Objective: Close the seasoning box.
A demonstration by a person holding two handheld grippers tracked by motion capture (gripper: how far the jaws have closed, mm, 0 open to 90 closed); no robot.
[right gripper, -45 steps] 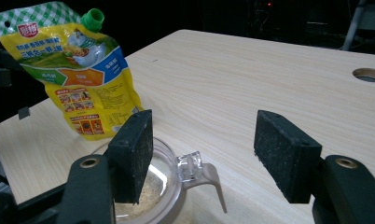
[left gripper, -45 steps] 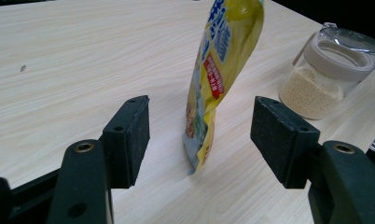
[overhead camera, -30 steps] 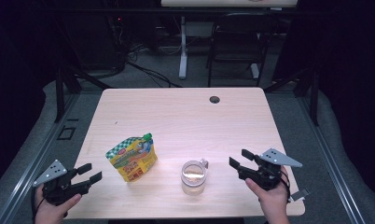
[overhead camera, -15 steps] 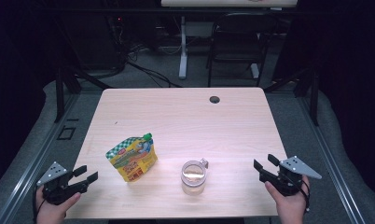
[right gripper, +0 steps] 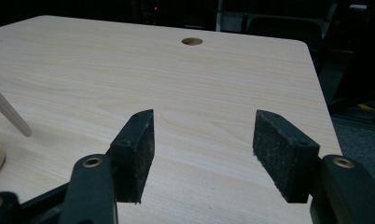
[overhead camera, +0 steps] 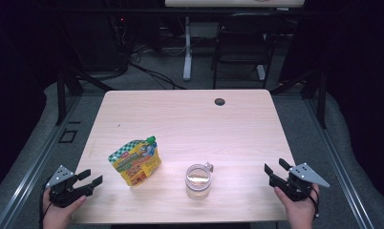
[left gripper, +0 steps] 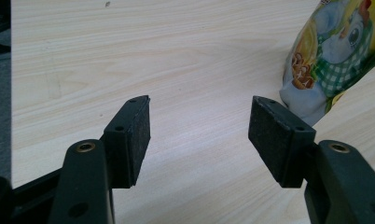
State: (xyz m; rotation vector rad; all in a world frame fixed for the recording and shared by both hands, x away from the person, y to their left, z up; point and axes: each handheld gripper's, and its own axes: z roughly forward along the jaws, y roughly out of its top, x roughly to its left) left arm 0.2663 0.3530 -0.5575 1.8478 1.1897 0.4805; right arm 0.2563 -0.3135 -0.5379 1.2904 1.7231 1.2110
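While both grippers sit at the near corners, nothing is held: left gripper [overhead camera: 90, 177] jaws spread, right gripper [overhead camera: 275, 170] jaws spread. Snack pouch [overhead camera: 135, 160] stands left of centre on the table [overhead camera: 190, 119]; glass jar [overhead camera: 199, 180] stands near it, apart. Judgement: approach the pouch squarely from the left, gripping low, since a tall soft pouch tips easily.

Lab or test room: pale wood tabletop [overhead camera: 190, 114] with cable hole [overhead camera: 220, 101], grey carpet floor [overhead camera: 37, 138], loose cables [overhead camera: 147, 71] on floor, black chair [overhead camera: 240, 47], dark surround, second desk leg [overhead camera: 186, 47] behind.
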